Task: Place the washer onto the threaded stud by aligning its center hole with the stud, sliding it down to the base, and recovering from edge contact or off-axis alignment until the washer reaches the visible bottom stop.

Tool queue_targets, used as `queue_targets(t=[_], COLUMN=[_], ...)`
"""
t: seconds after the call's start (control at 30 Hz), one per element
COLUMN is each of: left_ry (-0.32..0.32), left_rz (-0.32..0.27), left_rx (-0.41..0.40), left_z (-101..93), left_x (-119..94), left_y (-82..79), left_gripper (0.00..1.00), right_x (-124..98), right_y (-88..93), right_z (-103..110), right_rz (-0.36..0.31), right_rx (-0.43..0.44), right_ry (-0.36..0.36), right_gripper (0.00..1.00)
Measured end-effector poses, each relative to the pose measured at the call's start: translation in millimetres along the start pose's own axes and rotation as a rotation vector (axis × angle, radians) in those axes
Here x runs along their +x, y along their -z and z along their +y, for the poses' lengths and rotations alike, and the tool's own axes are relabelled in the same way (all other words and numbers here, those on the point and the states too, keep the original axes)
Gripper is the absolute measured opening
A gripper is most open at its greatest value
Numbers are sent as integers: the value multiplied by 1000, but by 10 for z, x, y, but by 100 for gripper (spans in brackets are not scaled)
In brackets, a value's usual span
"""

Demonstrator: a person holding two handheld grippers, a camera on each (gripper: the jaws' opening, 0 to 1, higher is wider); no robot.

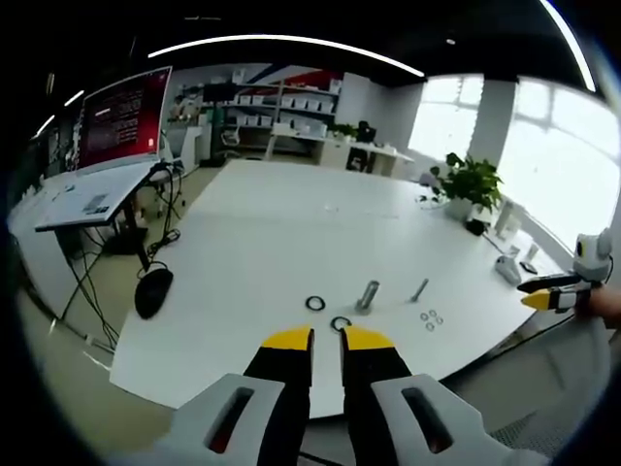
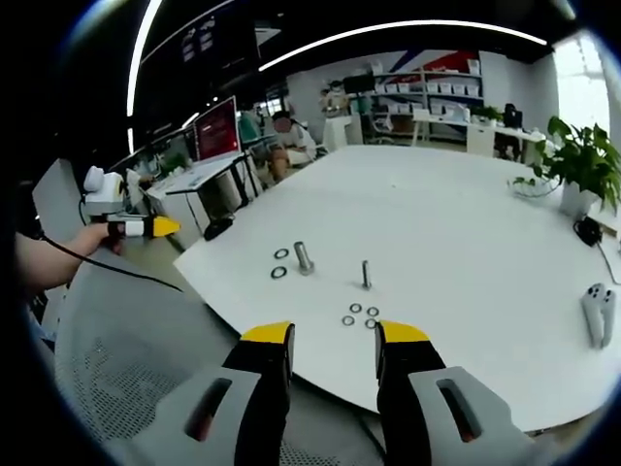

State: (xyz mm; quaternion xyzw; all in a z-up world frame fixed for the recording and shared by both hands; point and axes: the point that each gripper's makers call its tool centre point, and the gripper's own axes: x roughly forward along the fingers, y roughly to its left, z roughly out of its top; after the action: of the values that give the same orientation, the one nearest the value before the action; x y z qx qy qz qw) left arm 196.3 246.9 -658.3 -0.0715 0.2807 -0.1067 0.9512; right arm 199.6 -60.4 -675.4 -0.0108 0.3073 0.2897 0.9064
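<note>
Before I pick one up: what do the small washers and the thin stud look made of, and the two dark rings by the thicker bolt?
Small washers: probably bare metal, pale grey with a light sheen. Thin stud: likely steel, grey and upright, with a bright streak along it. Dark rings: black and matte, possibly rubber or blackened metal; too small to tell. Thicker bolt: greyish metal by its look.

I'm looking into an open-plan office or lab, long white counter [image 1: 291, 223] under ceiling light strips, a large red-lit monitor [image 1: 124, 118] on a side desk, white shelving stacked with storage boxes [image 1: 277, 107], green potted plant [image 1: 471, 183] by bright windows [image 1: 558, 165].
</note>
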Motion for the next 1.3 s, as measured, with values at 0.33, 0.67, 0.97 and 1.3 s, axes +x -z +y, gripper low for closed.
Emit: queue_targets(t=[0.33, 0.67, 0.97, 1.3], left_ry=[-2, -2, -7, -6], left_rz=[0, 5, 10, 6], left_rx=[-2, -2, -9, -8], left_z=[7, 6, 2, 2], left_x=[-6, -4, -1, -1], left_y=[-5, -2, 7, -2], left_gripper=[8, 7, 7, 7], right_x=[5, 3, 5, 7], right_y=[2, -1, 9, 12], right_z=[9, 5, -5, 0], right_rz=[2, 0, 3, 5], right_rx=[-5, -4, -6, -10], right_ry=[-1, 0, -1, -4], right_gripper=[35, 35, 35, 35])
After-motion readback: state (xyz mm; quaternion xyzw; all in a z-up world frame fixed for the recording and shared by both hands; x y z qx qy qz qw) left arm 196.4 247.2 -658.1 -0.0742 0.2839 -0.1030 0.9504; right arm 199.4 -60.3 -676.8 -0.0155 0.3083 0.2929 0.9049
